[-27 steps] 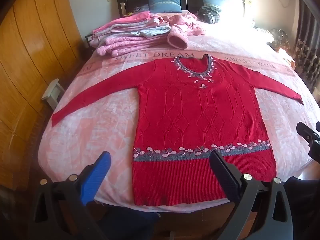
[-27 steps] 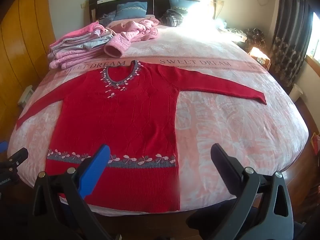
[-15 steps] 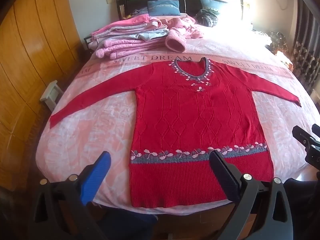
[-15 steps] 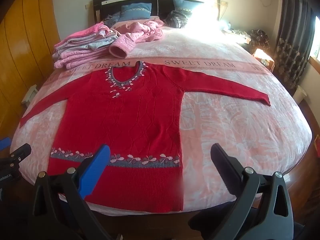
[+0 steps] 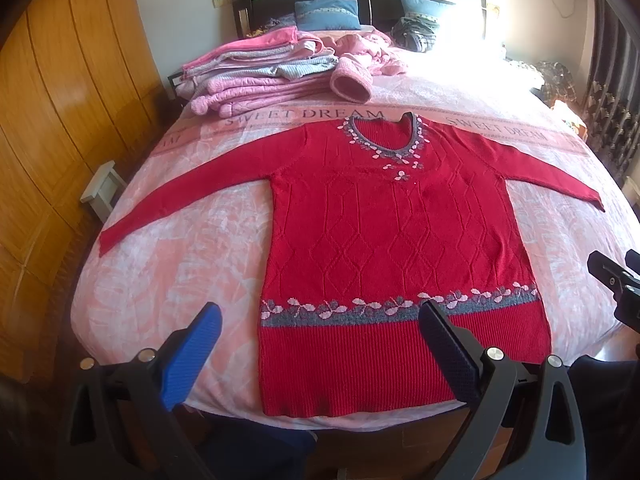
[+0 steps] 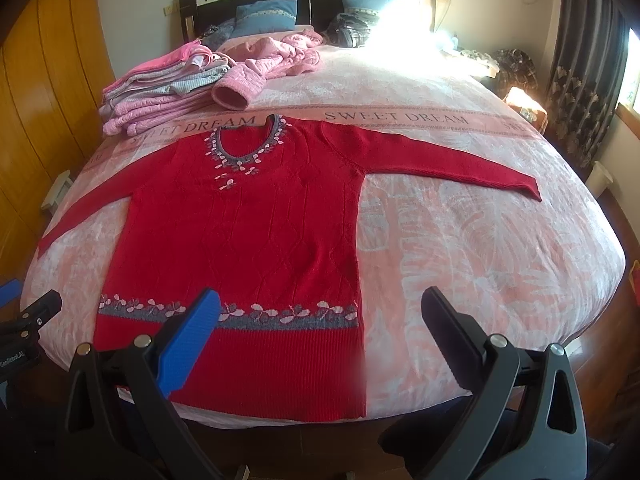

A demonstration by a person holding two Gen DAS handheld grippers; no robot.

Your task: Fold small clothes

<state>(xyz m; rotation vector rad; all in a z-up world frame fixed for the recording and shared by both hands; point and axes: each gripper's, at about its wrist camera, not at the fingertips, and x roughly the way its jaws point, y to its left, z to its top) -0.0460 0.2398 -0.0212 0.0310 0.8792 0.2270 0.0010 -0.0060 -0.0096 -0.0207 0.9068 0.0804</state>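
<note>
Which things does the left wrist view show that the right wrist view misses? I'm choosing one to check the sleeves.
Only the left wrist view shows the left sleeve whole to its cuff, with bare blanket beside it. Only the right wrist view shows the window and the wide bare blanket past the right sleeve. Both show the red sweater flat, the pink pile, the pillows, and open fingers.

The pink bedspread (image 6: 480,240) bears a band (image 6: 396,117) reading "SWEET DREAM", repeated along it.
</note>
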